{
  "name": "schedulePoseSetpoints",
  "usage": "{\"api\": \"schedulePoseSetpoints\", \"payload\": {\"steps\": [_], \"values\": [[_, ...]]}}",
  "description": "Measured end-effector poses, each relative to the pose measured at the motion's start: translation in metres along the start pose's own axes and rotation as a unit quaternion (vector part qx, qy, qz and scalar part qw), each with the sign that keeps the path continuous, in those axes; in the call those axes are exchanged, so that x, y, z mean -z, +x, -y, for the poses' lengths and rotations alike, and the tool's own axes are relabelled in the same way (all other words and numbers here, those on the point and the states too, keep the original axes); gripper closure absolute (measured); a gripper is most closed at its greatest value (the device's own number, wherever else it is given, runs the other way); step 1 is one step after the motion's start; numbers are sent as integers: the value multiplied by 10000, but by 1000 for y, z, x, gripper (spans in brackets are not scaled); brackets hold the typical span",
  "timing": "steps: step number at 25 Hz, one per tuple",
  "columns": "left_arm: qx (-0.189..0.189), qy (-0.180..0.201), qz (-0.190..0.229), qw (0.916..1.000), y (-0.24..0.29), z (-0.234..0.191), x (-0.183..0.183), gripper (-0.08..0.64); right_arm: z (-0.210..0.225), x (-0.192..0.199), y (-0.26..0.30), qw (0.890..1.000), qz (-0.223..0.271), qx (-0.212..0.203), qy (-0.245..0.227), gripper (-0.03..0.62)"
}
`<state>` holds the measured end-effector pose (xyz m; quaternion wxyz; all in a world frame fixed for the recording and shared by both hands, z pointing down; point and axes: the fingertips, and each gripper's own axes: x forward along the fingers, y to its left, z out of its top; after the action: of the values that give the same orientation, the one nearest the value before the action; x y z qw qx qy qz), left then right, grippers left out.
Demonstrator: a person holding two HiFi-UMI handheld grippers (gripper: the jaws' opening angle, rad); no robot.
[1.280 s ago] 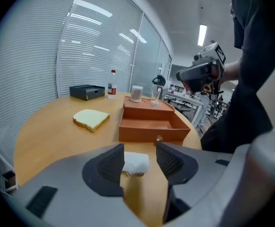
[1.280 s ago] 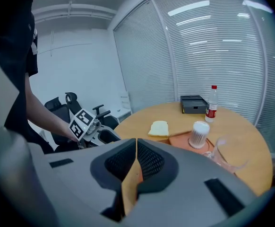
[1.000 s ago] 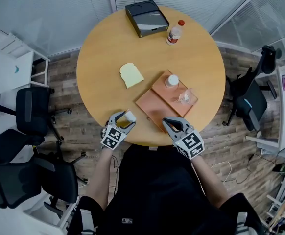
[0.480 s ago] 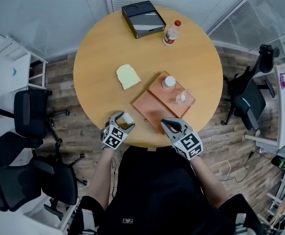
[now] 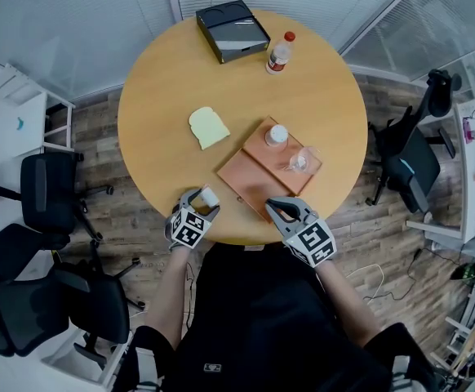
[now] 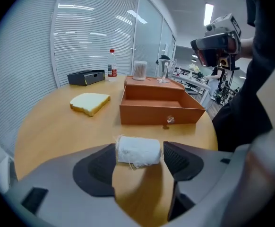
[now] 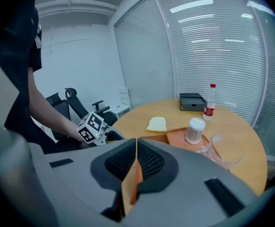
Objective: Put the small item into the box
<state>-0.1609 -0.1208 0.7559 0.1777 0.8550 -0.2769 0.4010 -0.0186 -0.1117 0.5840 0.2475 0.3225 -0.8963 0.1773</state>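
- Head view: my left gripper (image 5: 202, 195) and right gripper (image 5: 275, 208) at the table's (image 5: 303, 88) near edge, box (image 5: 241, 176) between.
- Left gripper view alone: jaws wide, just opened; white roll (image 6: 138, 151) lying on the table between them, outside the box.
- Right gripper view alone: jaws pinched on the box's wall.

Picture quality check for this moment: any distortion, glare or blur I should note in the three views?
Head view: evenly lit, sharp, fisheye curving the table rim. Left gripper view: black vignette corners; white roll and box crisp; ceiling lights glare on the blinds. Right gripper view: same vignette, light streaks on the blinds, close foreground soft.
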Motion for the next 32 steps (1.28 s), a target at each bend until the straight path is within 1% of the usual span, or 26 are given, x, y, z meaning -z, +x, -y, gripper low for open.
{"api": "schedulePoseSetpoints", "payload": {"steps": [6,13,18,21,25,29,32], "values": [[-60,-289,26,9996,-2,-1,3,289,2,5,-2,10000,-52,-40,14,584],[-127,-369,18,9992,-3,-1,3,293,11,3,-3,9999,-94,-97,-53,584],[-129,-351,59,9993,-8,1,3,293,8,1,2,9996,-103,-202,-171,584],[-205,-430,113,9988,-13,3,2,293,6,1,2,9993,-93,-295,-229,584],[-371,-609,267,9971,-21,5,-9,293,10,2,1,9985,-100,-446,-291,584],[-538,-662,474,9952,-26,9,-28,293,20,3,-1,9979,-85,-572,-298,584],[-644,-732,596,9935,-28,15,-41,293,25,8,-3,9965,-149,-742,-361,584]]}}
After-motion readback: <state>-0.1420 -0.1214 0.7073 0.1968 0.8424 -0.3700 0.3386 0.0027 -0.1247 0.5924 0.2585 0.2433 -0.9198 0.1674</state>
